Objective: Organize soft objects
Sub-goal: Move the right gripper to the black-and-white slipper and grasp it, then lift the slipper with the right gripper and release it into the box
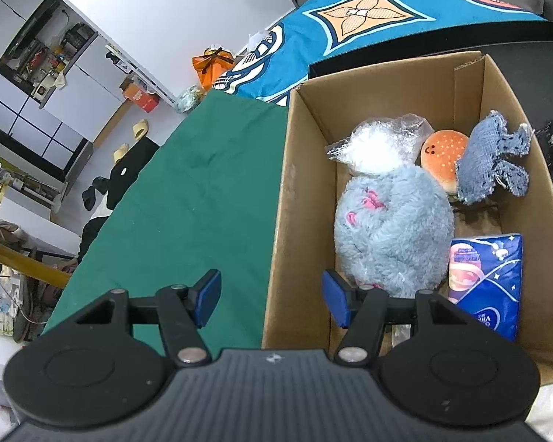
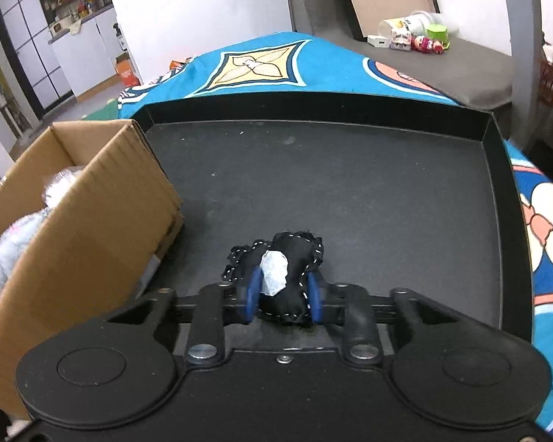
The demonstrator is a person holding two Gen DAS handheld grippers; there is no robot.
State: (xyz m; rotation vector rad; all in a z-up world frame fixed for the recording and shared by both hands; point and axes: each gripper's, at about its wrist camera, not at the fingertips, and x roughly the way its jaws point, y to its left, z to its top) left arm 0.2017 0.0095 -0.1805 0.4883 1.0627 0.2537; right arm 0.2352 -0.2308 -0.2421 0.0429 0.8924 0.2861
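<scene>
On the black tray [image 2: 350, 191], a shallow matte rectangle with a raised rim and a dusty, finely grained floor, the right gripper [image 2: 283, 296] is clamped on a small black fabric toy [image 2: 295, 254]: both blue pads press its sides. The toy is lumpy, edged in white running stitch, with a crumpled white patch on top; its underside appears to rest on the tray floor. Just left of the tray stands the cardboard box [image 2: 92, 213], corrugated brown, flaps open. Left gripper [image 1: 272, 300] hangs over the box's near-left wall with its jaws spread and nothing between them; one blue pad is over the green cloth [image 1: 202, 184], the other inside the box. Box contents, left wrist view: a large pale grey-blue plush [image 1: 390, 228] with shaggy pile and pink paws, rounded; behind it a crinkled clear plastic bag [image 1: 376, 143] holding white fluffy stuffing; an orange burger-shaped plush [image 1: 442, 154], smooth, with a small face; a denim toy [image 1: 494, 158], frayed at the edges and dark-stitched, leaning on the far-right wall; a glossy blue tissue pack [image 1: 486, 276], rectangular, at the near-right side. Under the tray lies a teal patterned cloth [image 2: 331, 66].
</scene>
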